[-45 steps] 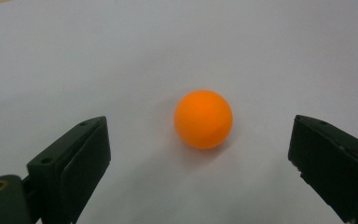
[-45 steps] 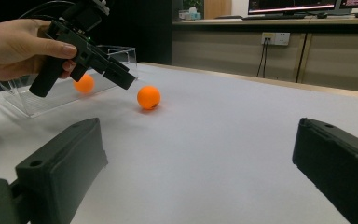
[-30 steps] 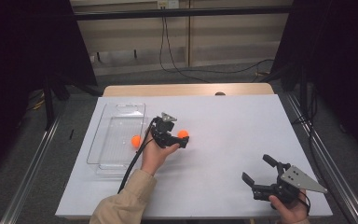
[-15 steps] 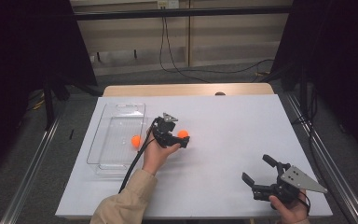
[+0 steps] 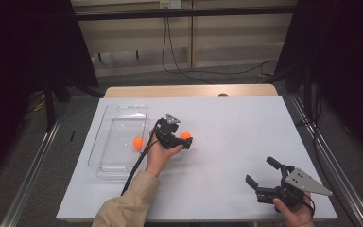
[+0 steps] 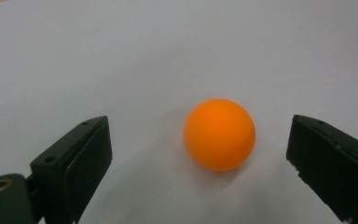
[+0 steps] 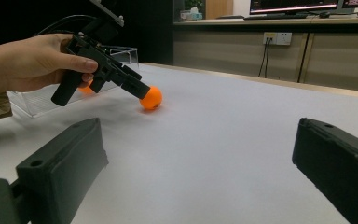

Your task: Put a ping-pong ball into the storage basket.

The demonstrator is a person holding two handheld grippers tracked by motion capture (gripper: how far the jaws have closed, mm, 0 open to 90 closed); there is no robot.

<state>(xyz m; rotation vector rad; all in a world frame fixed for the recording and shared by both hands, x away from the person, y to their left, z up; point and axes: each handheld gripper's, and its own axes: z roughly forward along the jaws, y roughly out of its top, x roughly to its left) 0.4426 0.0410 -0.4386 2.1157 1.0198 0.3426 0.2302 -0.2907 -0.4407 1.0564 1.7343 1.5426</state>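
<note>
The left gripper [image 5: 185,140] is reaching down over a small orange plastic ball [image 5: 185,135] that is resting on the white table sheet [image 5: 246,132], just to the right of the clear plastic tray [image 5: 118,118]. From the high view the gripper's body is covering part of that ball, so the gap between the jaws is hard to judge there. The left gripper view is settling it: both black jaws are standing wide, the ball [image 6: 219,134] is lying between them and nearer the right-hand one, with white sheet showing on either side, so neither pad is touching it. The right gripper view is giving a side look at the same spot, where the jaw tips are meeting the ball [image 7: 151,98] close to the sheet.

A second orange ball [image 5: 137,143] is sitting inside the tray, plain from above and partly hidden behind the hand in the right gripper view.

The right gripper [image 5: 261,176] is waiting near the table's front right corner, jaws spread wide and holding nothing.
</note>
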